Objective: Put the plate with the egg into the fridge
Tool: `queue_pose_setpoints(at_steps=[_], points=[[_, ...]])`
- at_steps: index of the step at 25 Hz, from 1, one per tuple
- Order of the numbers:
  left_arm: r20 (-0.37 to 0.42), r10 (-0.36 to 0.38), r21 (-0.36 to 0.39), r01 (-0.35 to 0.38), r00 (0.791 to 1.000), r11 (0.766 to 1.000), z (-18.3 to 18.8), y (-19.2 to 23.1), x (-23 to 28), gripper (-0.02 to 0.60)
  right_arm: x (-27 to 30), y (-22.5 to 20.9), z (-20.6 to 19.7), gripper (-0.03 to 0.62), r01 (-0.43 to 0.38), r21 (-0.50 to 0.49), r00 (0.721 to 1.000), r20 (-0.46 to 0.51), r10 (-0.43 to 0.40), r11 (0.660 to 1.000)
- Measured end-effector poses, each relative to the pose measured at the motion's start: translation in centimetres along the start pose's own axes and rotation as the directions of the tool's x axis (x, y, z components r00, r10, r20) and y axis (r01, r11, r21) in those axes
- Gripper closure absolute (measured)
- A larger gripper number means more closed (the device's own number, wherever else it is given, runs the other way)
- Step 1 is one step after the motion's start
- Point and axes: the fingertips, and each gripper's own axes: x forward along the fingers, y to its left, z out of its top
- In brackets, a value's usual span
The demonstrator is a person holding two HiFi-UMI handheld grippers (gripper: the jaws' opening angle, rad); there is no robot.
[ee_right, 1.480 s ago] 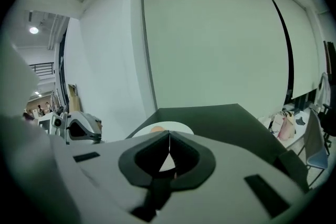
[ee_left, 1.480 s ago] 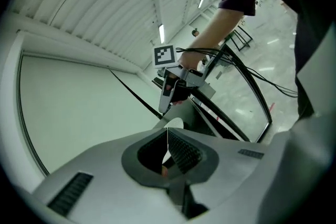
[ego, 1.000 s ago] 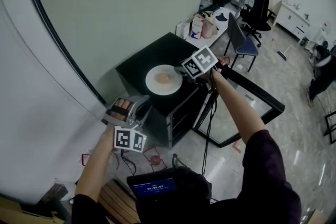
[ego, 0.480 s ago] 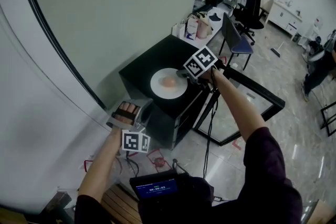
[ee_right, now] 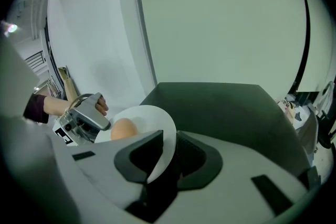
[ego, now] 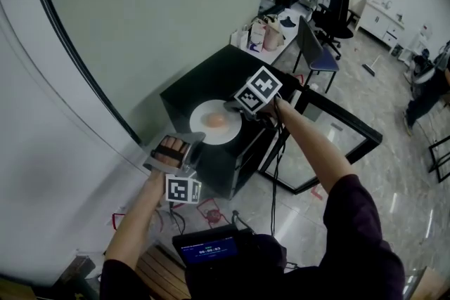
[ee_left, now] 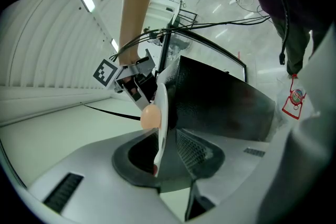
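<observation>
While the left claw (ee_left: 169, 157) stands open, the plate (ee_left: 162, 113) has its rim loose in that gap. The egg (ee_left: 150, 117) rides just ahead of it, and the right claw (ee_right: 170, 160) is clamped on the plate's opposite rim, with the black fridge (ee_right: 226, 107) top beyond.

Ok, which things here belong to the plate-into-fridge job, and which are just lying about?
Job in hand: plate; egg; black fridge, its door open; right tool clamped on the plate's rim; left tool, open, the plate's opposite rim between its jaws.

Lying about: blue chair; bags; black office chair.
</observation>
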Motion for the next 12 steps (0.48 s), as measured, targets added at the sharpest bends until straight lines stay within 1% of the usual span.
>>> queue_pose_setpoints(at_steps=[3, 6, 7, 12], points=[[-0.005, 0.02, 0.032, -0.02, 1.0, 0.999, 0.1, -0.3, 0.0, 0.499, 0.5, 0.9, 0.1, 0.514, -0.024, -0.005, 1.0, 0.002, 0.024, 1.0], [-0.007, 0.034, 0.046, -0.034, 0.999, 0.998, 0.1, -0.2, -0.1, 0.504, 0.9, 1.6, 0.3, 0.514, -0.037, -0.017, 0.999, -0.002, 0.037, 0.999], [-0.007, 0.035, 0.053, -0.035, 0.999, 0.998, 0.1, -0.2, -0.2, 0.536, 1.0, 1.7, 0.4, 0.514, -0.039, -0.018, 0.999, -0.002, 0.039, 0.999], [-0.031, 0.052, 0.138, -0.047, 0.998, 0.989, -0.3, 0.1, -0.5, 0.549, 1.0, 2.0, 0.8, 0.514, -0.045, 0.0, 0.999, 0.024, 0.045, 0.999]])
